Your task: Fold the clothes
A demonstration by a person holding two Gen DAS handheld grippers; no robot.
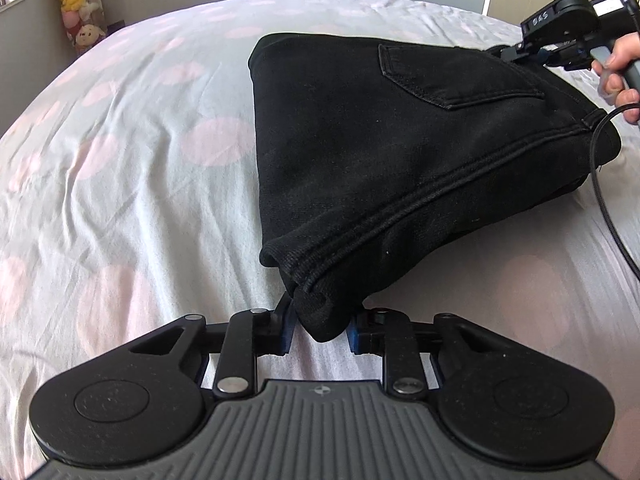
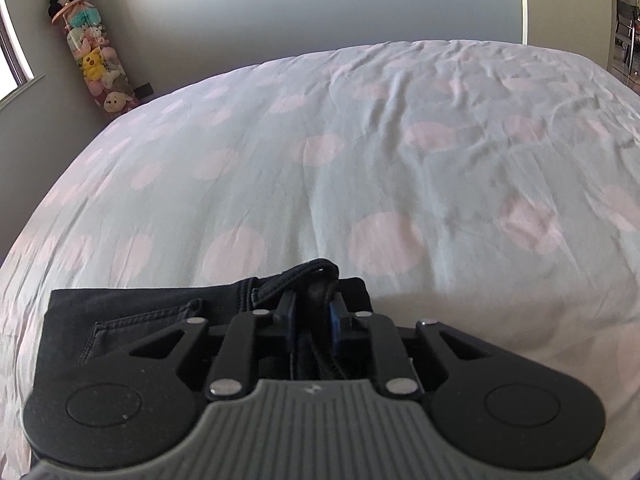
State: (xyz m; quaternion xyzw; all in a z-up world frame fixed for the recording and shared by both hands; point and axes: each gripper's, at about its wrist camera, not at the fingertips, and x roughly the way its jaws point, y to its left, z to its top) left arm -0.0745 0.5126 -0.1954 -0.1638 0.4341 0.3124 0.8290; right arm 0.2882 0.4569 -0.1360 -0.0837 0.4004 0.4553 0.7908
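Note:
Black jeans (image 1: 400, 152) lie folded on the bed, back pocket up. My left gripper (image 1: 319, 330) is shut on the near corner of the jeans, the cloth bunched between its blue pads. My right gripper (image 2: 312, 312) is shut on the waistband edge of the jeans (image 2: 140, 312), with a belt loop sticking up between the fingers. In the left wrist view the right gripper (image 1: 516, 50) shows at the far right corner of the jeans, held by a hand.
The bed sheet (image 2: 360, 160) is pale grey with pink dots and wrinkled. A tall tube of plush toys (image 2: 96, 60) stands in the far left corner by the wall. A black cable (image 1: 600, 184) hangs from the right gripper across the jeans' edge.

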